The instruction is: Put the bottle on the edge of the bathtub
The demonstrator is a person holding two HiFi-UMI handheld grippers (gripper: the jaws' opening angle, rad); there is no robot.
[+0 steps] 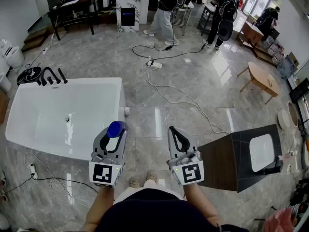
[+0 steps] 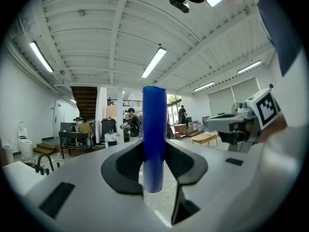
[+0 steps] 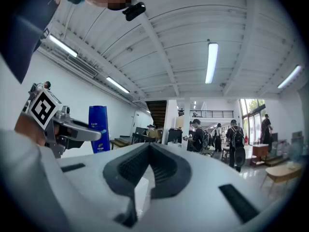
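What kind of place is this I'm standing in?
Probably a showroom or workshop hall, not a home bathroom: a freestanding bathtub sits on open tiled floor, toilets stand at the left, and a cable trails across.

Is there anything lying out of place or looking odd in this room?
A white cable with its power strip trails loose across the floor beside the bathtub, where someone may trip. Nothing looks spilled or damaged; the blue bottle is held upright.
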